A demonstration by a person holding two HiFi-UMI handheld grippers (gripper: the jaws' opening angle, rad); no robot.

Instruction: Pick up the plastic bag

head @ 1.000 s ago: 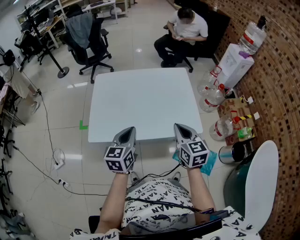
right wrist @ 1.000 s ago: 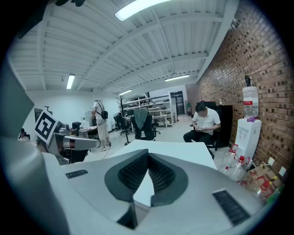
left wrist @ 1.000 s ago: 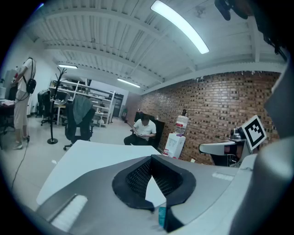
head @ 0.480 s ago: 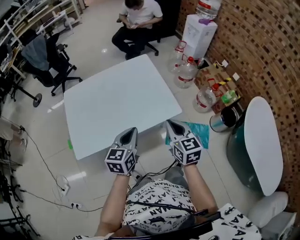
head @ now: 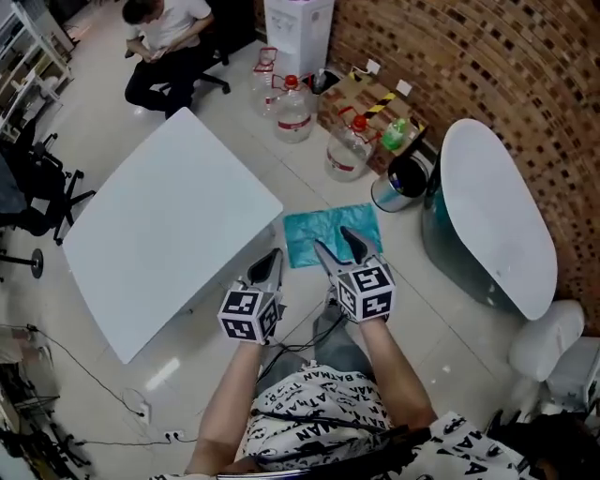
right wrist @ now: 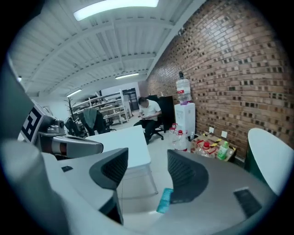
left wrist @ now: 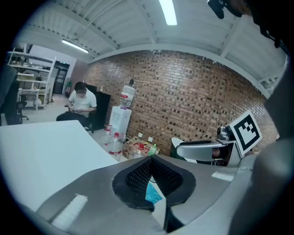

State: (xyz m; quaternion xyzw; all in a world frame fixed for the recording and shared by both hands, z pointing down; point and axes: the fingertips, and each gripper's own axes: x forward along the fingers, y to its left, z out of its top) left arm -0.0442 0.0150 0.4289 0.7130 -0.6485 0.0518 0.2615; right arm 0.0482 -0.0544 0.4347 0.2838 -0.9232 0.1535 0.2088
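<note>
The plastic bag is a flat teal sheet lying on the tiled floor, between the white table and a round bin. My right gripper hovers over the bag's near edge; its jaws are opening, with nothing between them. In the right gripper view the jaws stand apart, and a strip of the bag shows below them. My left gripper is to the left of the bag, shut and empty. In the left gripper view the pads meet, with a bit of the bag beneath.
Large water bottles and a water dispenser stand by the brick wall. A dark bin and a white oval table are right of the bag. A seated person is at the far left. Cables trail near my feet.
The head view has swung right, from the white table to the floor beside it, so the whole bag shows. My right gripper's jaws have opened; the left stays shut.
</note>
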